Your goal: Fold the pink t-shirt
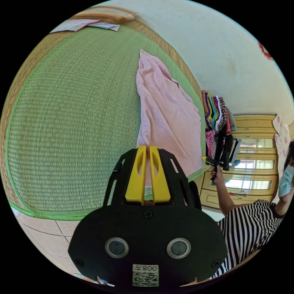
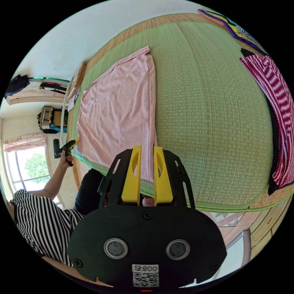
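Note:
The pink t-shirt lies flat on a green woven mat, folded into a long narrow shape. My left gripper is at its near end, jaws almost together with pink cloth pinched between them. In the right gripper view the t-shirt spreads out to the left of my right gripper. The right jaws stand a narrow gap apart with the shirt's long edge running between them. Each view also catches the other gripper at the shirt's other near corner: the right gripper and the left gripper, each held by a hand.
A stack of colourful folded clothes stands beyond the mat by a wooden cabinet. A red-and-white striped garment lies at the mat's right edge. A person in a striped top sits close by. Tiled floor borders the mat.

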